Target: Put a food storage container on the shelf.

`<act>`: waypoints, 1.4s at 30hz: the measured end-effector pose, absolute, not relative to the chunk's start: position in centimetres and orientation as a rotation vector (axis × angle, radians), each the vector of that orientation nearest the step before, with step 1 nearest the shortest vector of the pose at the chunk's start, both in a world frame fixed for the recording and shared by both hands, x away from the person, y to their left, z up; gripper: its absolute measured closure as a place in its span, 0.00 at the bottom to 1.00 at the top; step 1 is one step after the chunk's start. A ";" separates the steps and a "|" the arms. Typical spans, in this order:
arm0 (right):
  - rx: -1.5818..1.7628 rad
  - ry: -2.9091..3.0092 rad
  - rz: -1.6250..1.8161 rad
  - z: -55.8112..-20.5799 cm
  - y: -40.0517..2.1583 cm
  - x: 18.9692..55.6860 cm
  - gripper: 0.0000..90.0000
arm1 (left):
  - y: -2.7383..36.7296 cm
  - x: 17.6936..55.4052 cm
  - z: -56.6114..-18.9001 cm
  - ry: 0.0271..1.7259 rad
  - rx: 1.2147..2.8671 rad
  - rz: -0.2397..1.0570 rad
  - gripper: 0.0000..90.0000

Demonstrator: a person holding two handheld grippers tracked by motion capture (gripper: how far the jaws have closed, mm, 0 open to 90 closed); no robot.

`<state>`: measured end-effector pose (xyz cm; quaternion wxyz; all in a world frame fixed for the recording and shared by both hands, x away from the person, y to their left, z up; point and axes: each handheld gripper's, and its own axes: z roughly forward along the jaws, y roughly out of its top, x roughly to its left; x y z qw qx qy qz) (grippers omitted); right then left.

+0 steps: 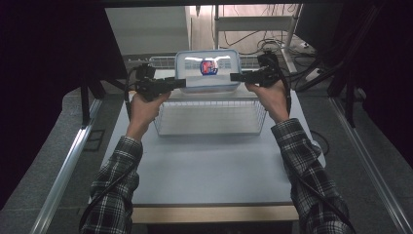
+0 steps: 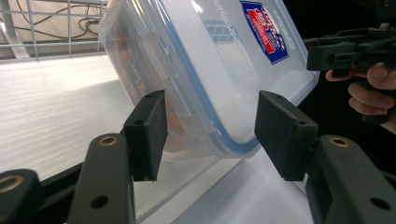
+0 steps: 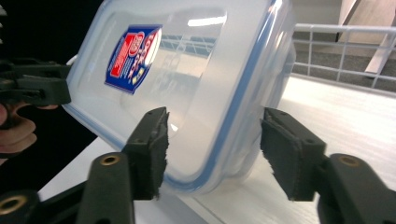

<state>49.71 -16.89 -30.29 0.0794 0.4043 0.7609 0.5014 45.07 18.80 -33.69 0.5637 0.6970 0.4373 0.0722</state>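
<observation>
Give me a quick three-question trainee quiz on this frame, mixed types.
1. True or false: the left gripper is clamped shut on the container.
2. What colour is the seal line around the container lid?
3. The wire basket sits: A) nearer the person than the container, B) behind it, C) on top of it.

Key: 1 false, its jaws stand open either side of the container's edge, as do the right gripper's. 2 blue. 3 A.
</observation>
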 end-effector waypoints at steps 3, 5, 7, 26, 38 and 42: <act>1.226 2.262 1.507 -30.4 -17.0 49.8 0.49 | 18.7 45.0 -33.5 1.032 1.652 0.197 0.48; 1.233 2.264 1.514 -30.4 -17.0 49.8 0.50 | 18.6 45.0 -33.4 1.042 1.654 0.223 0.48; 1.246 2.269 1.517 -30.4 -17.1 49.8 0.51 | 18.6 45.1 -33.2 1.052 1.652 0.249 0.48; 1.232 2.178 1.537 -30.1 -17.1 49.6 0.61 | 19.0 46.5 -33.0 1.084 1.597 0.271 0.48; 1.141 2.161 1.562 -29.7 -18.0 48.4 0.47 | 18.8 44.5 -32.1 1.012 1.653 0.342 0.33; 1.115 2.168 1.554 -29.9 -18.4 47.5 0.39 | 18.6 43.2 -32.9 0.970 1.674 0.343 0.26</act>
